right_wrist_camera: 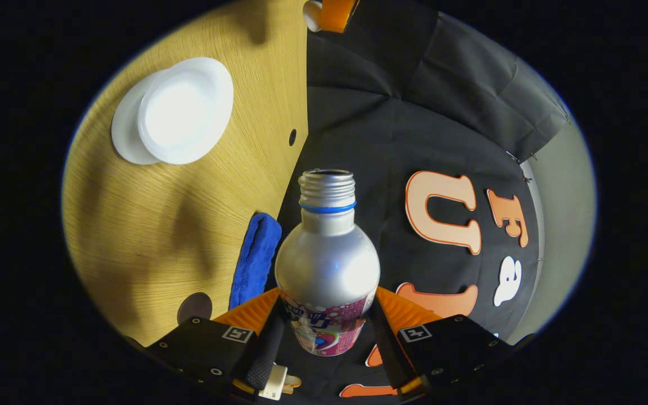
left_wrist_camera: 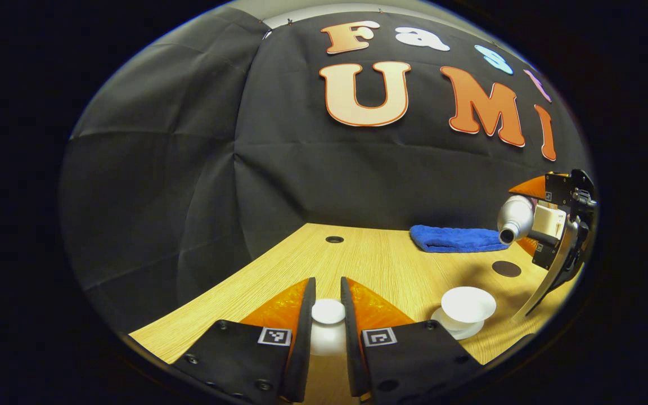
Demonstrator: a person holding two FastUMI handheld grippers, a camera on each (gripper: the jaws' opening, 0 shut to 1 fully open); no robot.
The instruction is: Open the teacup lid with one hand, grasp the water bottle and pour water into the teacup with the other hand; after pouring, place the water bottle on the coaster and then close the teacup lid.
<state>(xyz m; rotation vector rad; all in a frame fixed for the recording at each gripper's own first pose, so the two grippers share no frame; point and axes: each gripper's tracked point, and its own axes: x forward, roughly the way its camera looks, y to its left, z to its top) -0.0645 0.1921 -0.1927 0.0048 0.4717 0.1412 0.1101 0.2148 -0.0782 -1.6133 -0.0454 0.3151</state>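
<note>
Holding the lid clenched, the left gripper waits while the right gripper, grasping the tilted bottle, risks spilling short of the teacup near the table's front edge.

Right gripper clamping tilted water bottle, teacup beyond

The left gripper sits low, fingers pinched on the lid — the right gripper is tipped sideways, apparently well above the table, both fingers clamping the bottle
</note>
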